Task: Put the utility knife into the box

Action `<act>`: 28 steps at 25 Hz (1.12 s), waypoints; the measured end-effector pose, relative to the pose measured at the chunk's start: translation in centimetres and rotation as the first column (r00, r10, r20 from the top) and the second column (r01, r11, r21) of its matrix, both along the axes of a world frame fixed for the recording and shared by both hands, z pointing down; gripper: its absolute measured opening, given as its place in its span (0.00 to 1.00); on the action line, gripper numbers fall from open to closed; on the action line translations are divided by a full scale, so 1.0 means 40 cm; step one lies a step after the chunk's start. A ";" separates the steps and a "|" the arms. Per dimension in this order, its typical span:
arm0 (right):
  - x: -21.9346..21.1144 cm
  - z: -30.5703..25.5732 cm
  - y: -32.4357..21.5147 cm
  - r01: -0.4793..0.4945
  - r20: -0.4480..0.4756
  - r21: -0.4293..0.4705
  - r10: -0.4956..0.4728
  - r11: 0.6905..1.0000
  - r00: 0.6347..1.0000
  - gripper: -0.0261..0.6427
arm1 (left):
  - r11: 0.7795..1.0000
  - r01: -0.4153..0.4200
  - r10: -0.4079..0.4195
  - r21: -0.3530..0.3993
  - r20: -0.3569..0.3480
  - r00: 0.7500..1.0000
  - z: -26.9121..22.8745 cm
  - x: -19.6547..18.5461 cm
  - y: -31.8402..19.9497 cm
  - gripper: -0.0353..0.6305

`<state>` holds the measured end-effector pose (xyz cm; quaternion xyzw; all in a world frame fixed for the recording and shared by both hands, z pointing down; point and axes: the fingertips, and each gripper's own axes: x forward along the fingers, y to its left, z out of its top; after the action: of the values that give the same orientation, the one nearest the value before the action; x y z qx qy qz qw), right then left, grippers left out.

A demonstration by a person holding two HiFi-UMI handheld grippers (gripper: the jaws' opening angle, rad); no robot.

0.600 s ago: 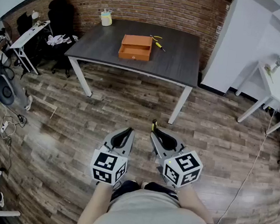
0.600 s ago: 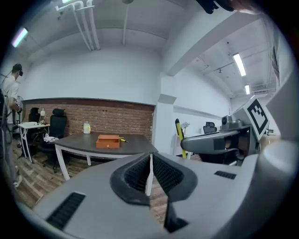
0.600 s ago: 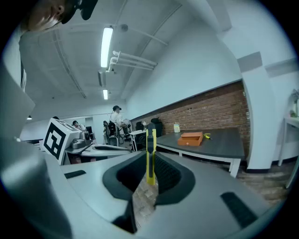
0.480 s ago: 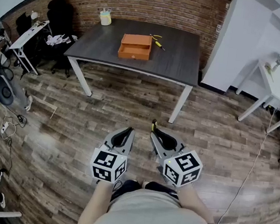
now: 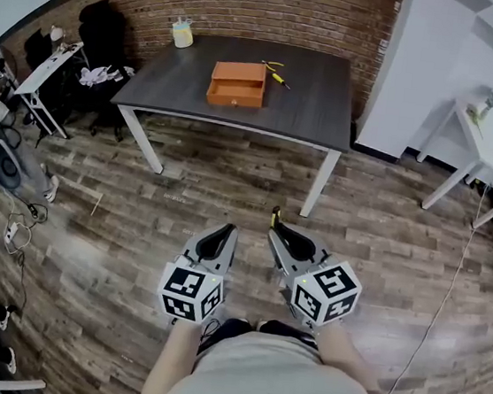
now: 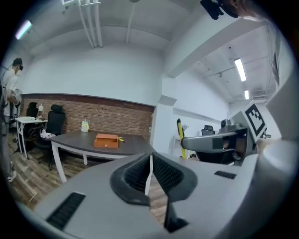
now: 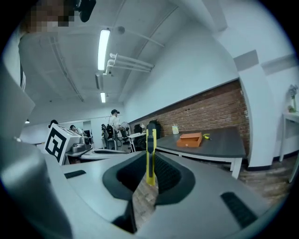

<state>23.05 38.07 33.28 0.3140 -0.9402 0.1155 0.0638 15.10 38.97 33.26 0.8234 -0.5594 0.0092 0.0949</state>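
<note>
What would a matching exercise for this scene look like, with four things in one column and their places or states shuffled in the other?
Things:
1. knife
2. box
3. cup
4. left hand-held gripper

Places or states:
A. jaws together, nothing between them
B. far left corner of the table
C. clamped in the right hand-held gripper
D. orange, around the middle of the table

Pairs: 1-C, 2-D, 3-B, 4-A
</note>
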 end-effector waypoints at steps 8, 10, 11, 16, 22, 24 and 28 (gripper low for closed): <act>-0.035 0.006 -0.002 -0.015 0.054 -0.009 0.016 1.000 0.998 0.13 | 0.999 -0.027 0.027 0.020 0.003 1.000 -0.005 -0.057 0.026 0.10; -0.047 0.024 0.010 -0.023 0.059 -0.030 0.025 0.999 0.998 0.13 | 1.000 -0.020 0.020 0.003 -0.012 1.000 0.011 -0.083 0.035 0.10; -0.052 0.030 0.015 -0.029 0.060 -0.040 0.032 0.999 0.998 0.13 | 1.000 -0.021 0.021 -0.004 -0.017 1.000 0.018 -0.092 0.039 0.10; -0.052 0.047 0.022 -0.057 0.045 -0.032 0.059 0.998 0.997 0.13 | 0.999 -0.017 0.016 -0.030 -0.031 0.999 0.053 -0.121 0.042 0.10; -0.069 0.065 -0.011 -0.060 0.023 -0.046 0.061 0.997 0.998 0.13 | 0.999 -0.035 0.033 -0.028 -0.070 0.997 0.065 -0.129 0.007 0.10; -0.089 0.059 -0.044 -0.048 0.009 -0.040 0.049 0.998 0.999 0.13 | 0.999 -0.031 0.028 -0.033 -0.074 0.997 0.066 -0.137 -0.023 0.10; -0.135 0.061 -0.116 -0.017 -0.001 -0.014 0.017 1.000 1.000 0.13 | 0.999 -0.007 0.004 -0.046 -0.067 0.998 0.074 -0.171 -0.091 0.10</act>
<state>17.63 33.42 35.71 0.3215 -0.9366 0.1225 0.0655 8.27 35.35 36.21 0.8225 -0.5532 -0.0051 0.1322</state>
